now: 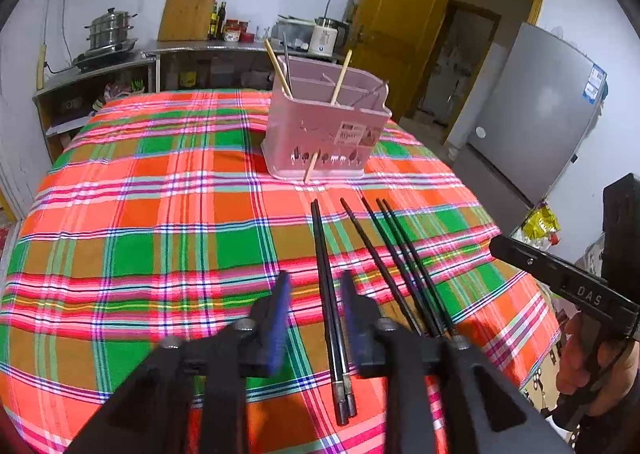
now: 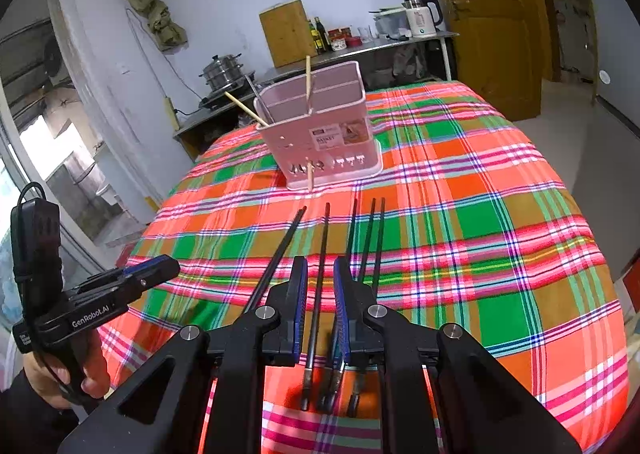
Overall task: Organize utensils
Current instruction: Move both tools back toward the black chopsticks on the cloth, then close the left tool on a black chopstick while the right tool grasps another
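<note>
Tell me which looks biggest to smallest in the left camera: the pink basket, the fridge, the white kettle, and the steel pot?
1. Fridge
2. Pink basket, though it sits nearer the camera, so that helps it look big
3. and 4. Steel pot and white kettle look about alike; I won't rank them.

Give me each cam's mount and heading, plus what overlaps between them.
Left wrist: on the left gripper, looking down and forward across the plaid tablecloth at a pair of black chopsticks between its open blue pads; the right gripper and its hand show at right.
Right wrist: on the right gripper, same heading, one black chopstick between its pads; the left gripper and hand show at left.
Shared: the pink utensil basket with wooden chopsticks, black chopsticks, tablecloth, back counter.
</note>
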A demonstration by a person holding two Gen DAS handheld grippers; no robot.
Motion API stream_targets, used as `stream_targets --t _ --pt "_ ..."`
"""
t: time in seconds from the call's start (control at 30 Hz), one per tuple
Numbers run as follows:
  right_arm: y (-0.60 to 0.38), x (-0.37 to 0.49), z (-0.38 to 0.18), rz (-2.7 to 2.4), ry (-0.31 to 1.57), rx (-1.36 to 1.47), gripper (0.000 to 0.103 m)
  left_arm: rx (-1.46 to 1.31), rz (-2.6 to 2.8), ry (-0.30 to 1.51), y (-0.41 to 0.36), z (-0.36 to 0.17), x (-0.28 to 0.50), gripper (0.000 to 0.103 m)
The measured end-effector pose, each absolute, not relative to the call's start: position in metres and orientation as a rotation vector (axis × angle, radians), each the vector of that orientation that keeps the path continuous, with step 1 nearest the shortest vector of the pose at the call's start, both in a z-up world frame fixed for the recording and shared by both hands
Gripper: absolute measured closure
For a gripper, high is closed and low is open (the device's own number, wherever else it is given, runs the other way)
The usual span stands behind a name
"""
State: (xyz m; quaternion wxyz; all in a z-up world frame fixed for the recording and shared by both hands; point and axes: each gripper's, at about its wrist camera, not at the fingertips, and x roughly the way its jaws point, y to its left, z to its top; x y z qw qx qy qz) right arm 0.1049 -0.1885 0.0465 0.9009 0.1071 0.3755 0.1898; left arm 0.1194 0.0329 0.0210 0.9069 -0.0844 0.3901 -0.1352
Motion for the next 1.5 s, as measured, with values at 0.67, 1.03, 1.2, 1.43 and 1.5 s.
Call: stream_targets --t 0.67,1.03,1.2,1.43,1.5 --pt "-0.189 0.142 -0.002 0.362 0.891 0.215 0.090 -0.115 -0.277 0.951 0.003 -0.041 0.191 0.067" --pt "-0.191 0.151 -0.007 0.352 0.901 0.222 0.090 -0.084 -0.255 0.953 0.000 -0.048 0.196 0.067" --pt "-0.191 0.154 -0.008 0.349 0.904 0.226 0.090 -0.042 -0.223 0.949 -0.006 -0.047 0.195 0.066" --pt "-0.190 0.160 -0.009 0.342 0.904 0.215 0.090 0.016 -0.184 0.964 -0.009 -0.049 0.201 0.065" --pt "-0.190 0.165 -0.009 0.338 0.902 0.207 0.090 -0.013 -0.173 0.965 -0.003 -0.048 0.201 0.065"
